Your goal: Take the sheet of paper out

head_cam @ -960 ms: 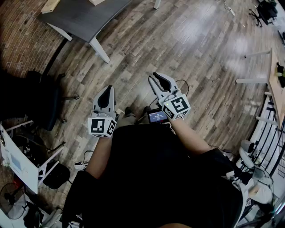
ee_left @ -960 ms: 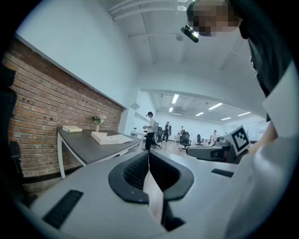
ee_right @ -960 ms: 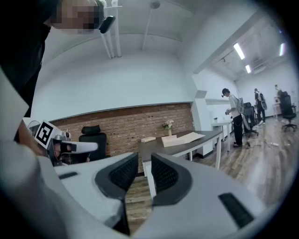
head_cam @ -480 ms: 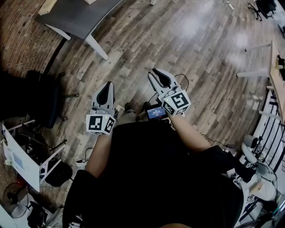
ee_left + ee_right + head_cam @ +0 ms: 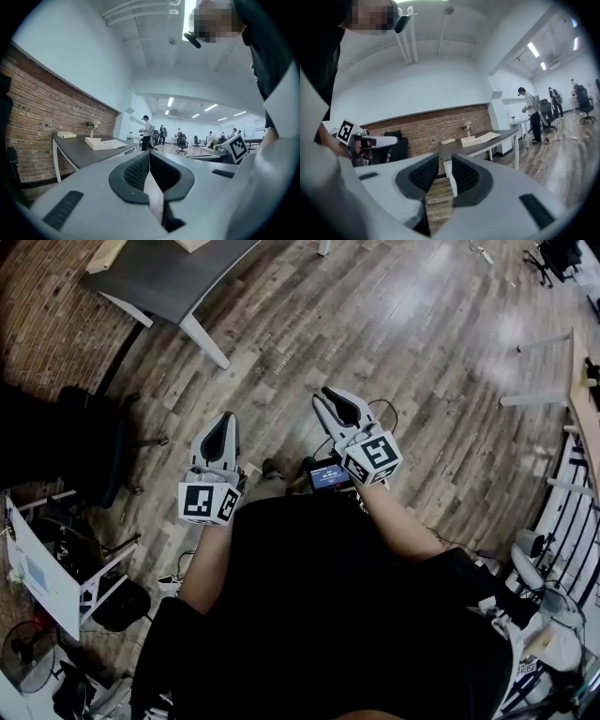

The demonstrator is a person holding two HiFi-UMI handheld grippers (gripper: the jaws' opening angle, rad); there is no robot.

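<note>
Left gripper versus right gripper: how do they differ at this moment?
The left gripper has its jaws meeting at the tips; the right gripper has its jaws apart with a clear gap. In the head view the left gripper points nearly straight up the picture, while the right gripper slants toward the left. Both are empty and held above the wood floor, away from the table.

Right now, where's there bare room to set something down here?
The brown wooden plank floor ahead is bare from the dark grey white-legged table to the pale wooden desk at right. Crowded: lower left, around the black office chair and white-framed board.
</note>
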